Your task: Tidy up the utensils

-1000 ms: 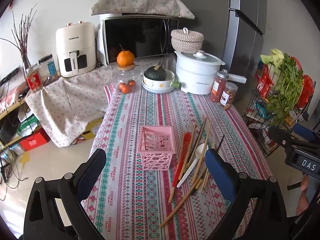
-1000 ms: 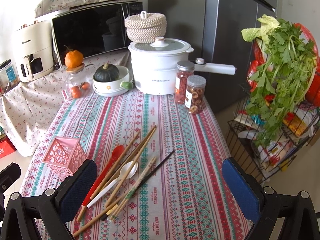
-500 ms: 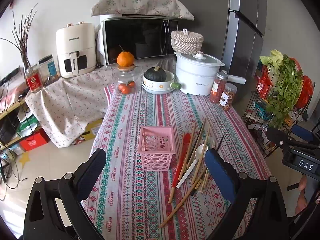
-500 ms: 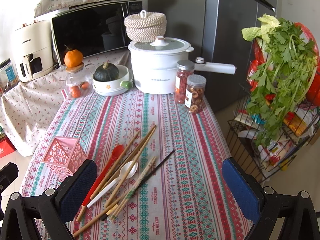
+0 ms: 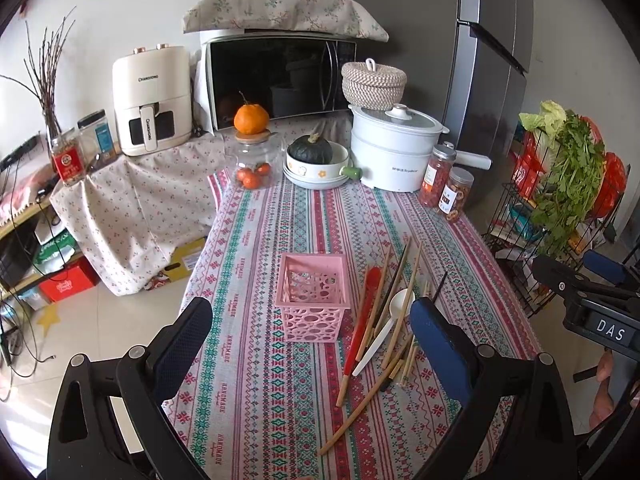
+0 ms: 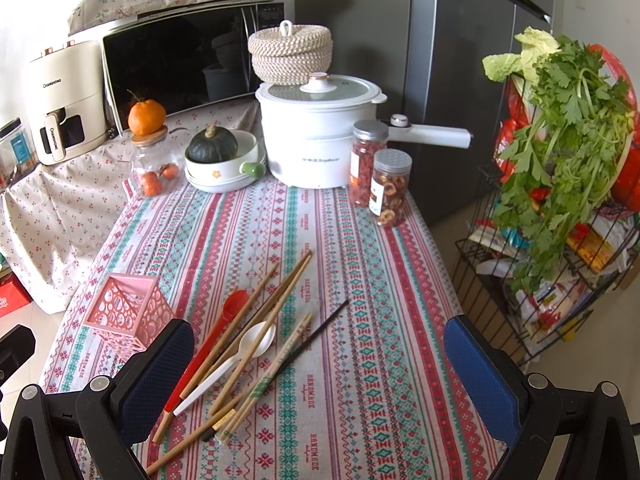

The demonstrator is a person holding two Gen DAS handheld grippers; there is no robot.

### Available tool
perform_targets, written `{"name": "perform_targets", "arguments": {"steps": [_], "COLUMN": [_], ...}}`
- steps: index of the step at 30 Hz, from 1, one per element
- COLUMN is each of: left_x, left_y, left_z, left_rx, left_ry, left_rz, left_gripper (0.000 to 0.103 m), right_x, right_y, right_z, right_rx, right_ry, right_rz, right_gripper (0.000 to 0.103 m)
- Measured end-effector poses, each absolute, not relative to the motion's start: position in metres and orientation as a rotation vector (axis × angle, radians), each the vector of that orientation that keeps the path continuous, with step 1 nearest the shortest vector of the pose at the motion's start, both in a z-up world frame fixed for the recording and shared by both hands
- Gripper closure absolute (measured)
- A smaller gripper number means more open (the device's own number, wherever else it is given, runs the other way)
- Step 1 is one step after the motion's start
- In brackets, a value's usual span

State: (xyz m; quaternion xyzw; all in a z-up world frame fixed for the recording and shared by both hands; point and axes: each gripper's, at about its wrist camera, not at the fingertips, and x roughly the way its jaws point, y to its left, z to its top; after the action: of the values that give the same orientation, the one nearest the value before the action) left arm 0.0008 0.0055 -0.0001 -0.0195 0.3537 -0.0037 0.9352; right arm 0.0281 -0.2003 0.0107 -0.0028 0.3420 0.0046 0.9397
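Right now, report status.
Left gripper and right gripper open, empty. Wooden chopsticks, red spoon, white spoon loose beside pink plastic basket. Nothing blocking.

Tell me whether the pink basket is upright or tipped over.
Upright. The pink basket stands on its base on the tablecloth with its open top facing up; nothing seems to be inside it, and the utensils lie beside it.

One pink basket (image 5: pixel 313 300) stands on the desk (image 5: pixel 256 240). Beside it lie one red spoon (image 6: pixel 208 350), one white spoon (image 6: pixel 240 356) and a loose pile of chopsticks (image 6: pixel 260 320), overlapped too much to count exactly. At the far end stand two lidded snack jars (image 6: pixel 380 176), one white pot (image 6: pixel 316 136) and one squash (image 6: pixel 213 145).
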Motion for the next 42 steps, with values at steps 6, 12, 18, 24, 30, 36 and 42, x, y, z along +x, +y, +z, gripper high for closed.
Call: {"name": "perform_targets", "arguments": {"steps": [6, 12, 18, 24, 30, 36, 42], "left_x": [0.001, 0.001, 0.000, 0.014, 0.062, 0.116, 0.178], "left_y": [0.006, 0.006, 0.007, 0.001, -0.023, -0.067, -0.119], "left_z": [0.000, 0.000, 0.002, 0.007, -0.003, -0.011, -0.051], "left_rx": [-0.039, -0.039, -0.040, -0.032, 0.028, 0.051, 0.082], "left_ry": [0.722, 0.722, 0.721, 0.718, 0.870, 0.989, 1.140], "left_rz": [-0.007, -0.008, -0.007, -0.064, -0.166, -0.266, -0.347], "left_gripper": [0.003, 0.003, 0.003, 0.003, 0.003, 0.003, 0.027], "right_x": [0.028, 0.028, 0.030, 0.053, 0.097, 0.138, 0.160], "right_y": [-0.201, -0.201, -0.202, -0.219, -0.258, -0.294, -0.318], "right_z": [0.011, 0.009, 0.008, 0.005, -0.015, -0.053, -0.090], "right_rx": [-0.005, -0.002, 0.004, 0.050, 0.133, 0.277, 0.403], "right_ry": [0.699, 0.701, 0.709, 0.755, 0.864, 1.014, 1.132], "right_rz": [0.010, 0.007, 0.011, 0.013, 0.004, 0.036, 0.041], "right_gripper": [0.001, 0.001, 0.001, 0.001, 0.001, 0.016, 0.025]}}
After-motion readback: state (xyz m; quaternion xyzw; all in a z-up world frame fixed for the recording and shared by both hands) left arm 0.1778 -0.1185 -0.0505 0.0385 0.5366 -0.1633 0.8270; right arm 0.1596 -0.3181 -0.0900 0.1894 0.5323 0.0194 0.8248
